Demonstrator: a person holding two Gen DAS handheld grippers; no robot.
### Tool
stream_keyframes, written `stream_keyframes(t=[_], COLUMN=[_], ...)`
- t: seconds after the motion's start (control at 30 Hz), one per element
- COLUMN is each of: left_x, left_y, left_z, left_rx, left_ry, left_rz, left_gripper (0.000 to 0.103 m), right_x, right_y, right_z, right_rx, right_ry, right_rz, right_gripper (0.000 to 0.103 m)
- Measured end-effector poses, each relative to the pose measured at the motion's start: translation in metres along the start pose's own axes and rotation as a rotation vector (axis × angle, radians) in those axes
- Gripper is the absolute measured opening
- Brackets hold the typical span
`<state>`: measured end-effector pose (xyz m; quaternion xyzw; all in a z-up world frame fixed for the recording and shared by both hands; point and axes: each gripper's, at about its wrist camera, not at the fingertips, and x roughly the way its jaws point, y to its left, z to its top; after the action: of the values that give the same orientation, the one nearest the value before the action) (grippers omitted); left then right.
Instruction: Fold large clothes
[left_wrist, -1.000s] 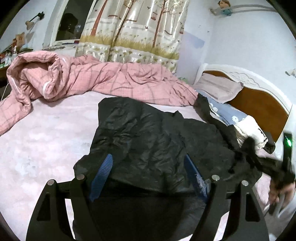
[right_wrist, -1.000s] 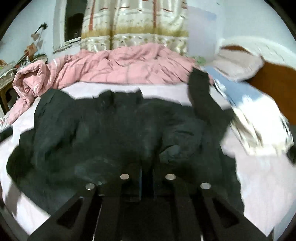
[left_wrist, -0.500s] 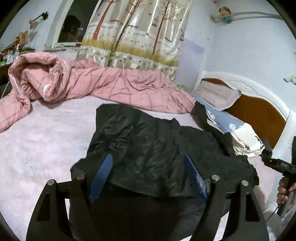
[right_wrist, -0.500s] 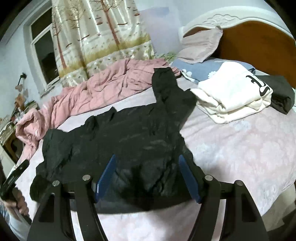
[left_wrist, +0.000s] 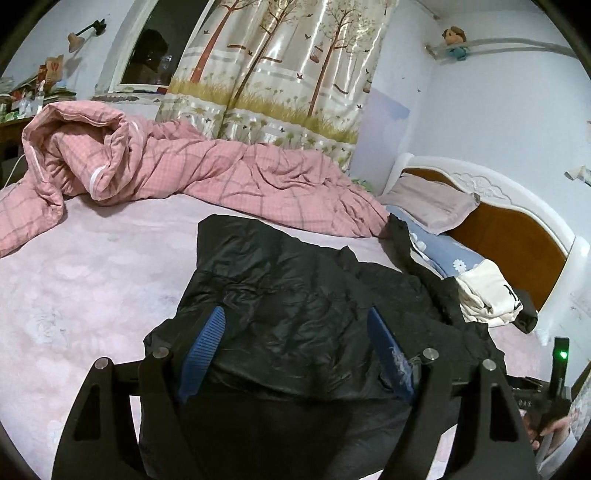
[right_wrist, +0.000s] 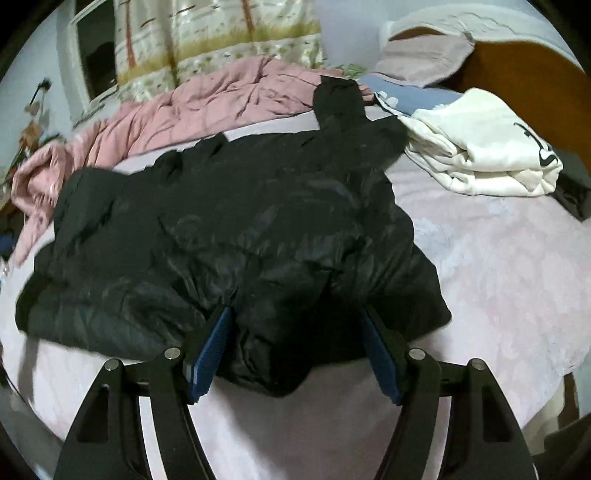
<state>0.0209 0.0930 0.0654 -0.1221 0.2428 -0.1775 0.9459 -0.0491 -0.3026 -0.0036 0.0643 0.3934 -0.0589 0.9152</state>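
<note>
A large black padded jacket (left_wrist: 295, 295) lies spread on the pink bed sheet (left_wrist: 74, 295), crumpled, with one sleeve (right_wrist: 340, 96) reaching toward the pillows. My left gripper (left_wrist: 295, 350) hovers open over the jacket's near edge, and its blue pads (left_wrist: 201, 350) stand wide apart, pressing nothing. In the right wrist view the jacket (right_wrist: 240, 221) fills the middle. My right gripper (right_wrist: 295, 350) is open at the near hem, where a bulge of fabric sits loosely between its pads (right_wrist: 212, 354).
A pink checked quilt (left_wrist: 147, 166) is heaped along the bed's far side. Pillows (left_wrist: 432, 203) and a folded white garment (right_wrist: 480, 155) lie by the wooden headboard (left_wrist: 517, 240). A hand (left_wrist: 550, 432) with a green-lit handle shows at the left view's lower right.
My right gripper went from shut on lifted jacket fabric to open; the fabric dropped flat on the bed, and the gripper has sunk closer to the hem. The left gripper barely moved.
</note>
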Motion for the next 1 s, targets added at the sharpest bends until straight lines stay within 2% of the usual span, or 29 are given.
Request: stream_keyframes(t=[0.13, 0.27, 0.37, 0.43, 0.53, 0.57, 0.6, 0.7, 0.83, 0.93, 1.0], left_x=[0.000, 0.001, 0.004, 0.008, 0.015, 0.020, 0.026, 0.045, 0.053, 0.046, 0.052], left_y=[-0.002, -0.006, -0.004, -0.003, -0.002, 0.000, 0.002, 0.011, 0.022, 0.027, 0.022], left_z=[0.000, -0.001, -0.001, -0.001, -0.002, -0.002, -0.003, -0.003, 0.006, 0.005, 0.006], left_rx=[0.003, 0.049, 0.059, 0.073, 0.116, 0.123, 0.127, 0.130, 0.131, 0.112, 0.147], left_ry=[0.000, -0.004, 0.008, 0.020, 0.045, 0.072, 0.104, 0.165, 0.158, 0.156, 0.179], left_rz=[0.002, 0.038, 0.060, 0.089, 0.172, 0.190, 0.195, 0.213, 0.265, 0.205, 0.186], left_gripper=[0.078, 0.079, 0.079, 0.080, 0.081, 0.082, 0.082, 0.082, 0.082, 0.082, 0.082], right_x=[-0.007, -0.022, -0.019, -0.012, 0.002, 0.004, 0.005, -0.004, -0.023, -0.022, -0.009], right_y=[-0.007, -0.018, -0.023, -0.026, -0.024, -0.021, -0.013, 0.011, 0.020, 0.023, 0.028], right_z=[-0.002, 0.012, 0.024, 0.026, 0.027, 0.027, 0.027, 0.035, 0.069, 0.093, 0.114], right_rx=[0.032, 0.107, 0.146, 0.164, 0.154, 0.132, 0.075, -0.081, -0.116, -0.133, -0.155], right_ry=[0.025, -0.054, -0.053, -0.038, -0.001, -0.001, -0.003, -0.081, -0.201, -0.253, -0.271], right_rz=[0.053, 0.079, 0.085, 0.080, 0.090, 0.095, 0.092, 0.006, -0.008, -0.038, -0.070], right_gripper=[0.072, 0.072, 0.072, 0.072, 0.070, 0.050, 0.021, 0.008, 0.008, 0.008, 0.008])
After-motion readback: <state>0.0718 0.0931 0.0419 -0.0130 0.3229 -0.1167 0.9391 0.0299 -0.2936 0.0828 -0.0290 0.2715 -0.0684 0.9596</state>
